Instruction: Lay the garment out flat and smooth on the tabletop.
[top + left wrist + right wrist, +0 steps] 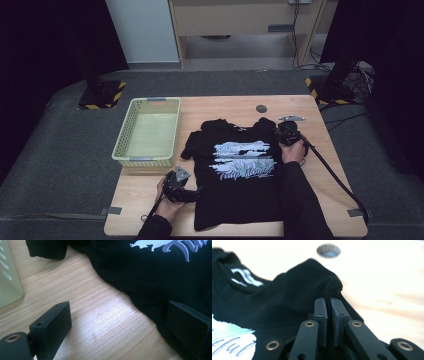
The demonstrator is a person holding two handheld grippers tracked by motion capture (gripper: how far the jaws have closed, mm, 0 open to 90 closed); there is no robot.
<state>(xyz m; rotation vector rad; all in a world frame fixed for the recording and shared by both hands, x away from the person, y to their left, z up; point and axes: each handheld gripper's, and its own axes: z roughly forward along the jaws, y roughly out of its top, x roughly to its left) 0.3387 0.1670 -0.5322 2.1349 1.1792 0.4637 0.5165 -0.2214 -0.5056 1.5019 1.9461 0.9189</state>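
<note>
Worktop (310, 165) of pale wood fills the middle of the high view, with grey floor (60, 150) all around it.

A black T-shirt (240, 195) lies spread flat on the worktop, a bit right of the middle. It has a white and blue picture with curly letters (243, 161) on its front. Its neck end points to the far side. One short sleeve (189, 148) sticks out toward the basket.

A pale green plastic basket (121, 145) sits on the left far part of the worktop, just beside the shirt's sleeve. Its walls have many little holes.

The right gripper (286, 134) is at the far right shoulder of the T-shirt, held in a hand with a dark sleeve (300, 200). In the right gripper view, its jaws are pinched close together on a fold of the black cloth (329, 293) at the shirt's edge.

The left gripper (186, 194) is at the near left side of the T-shirt. In the left gripper view, its jaws stand wide apart. One jaw is over the bare wood and the other is over the black cloth at the shirt's edge. They do not squeeze anything.

A small dark round cap (261, 108) sits in the worktop beyond the shirt's neck.
</note>
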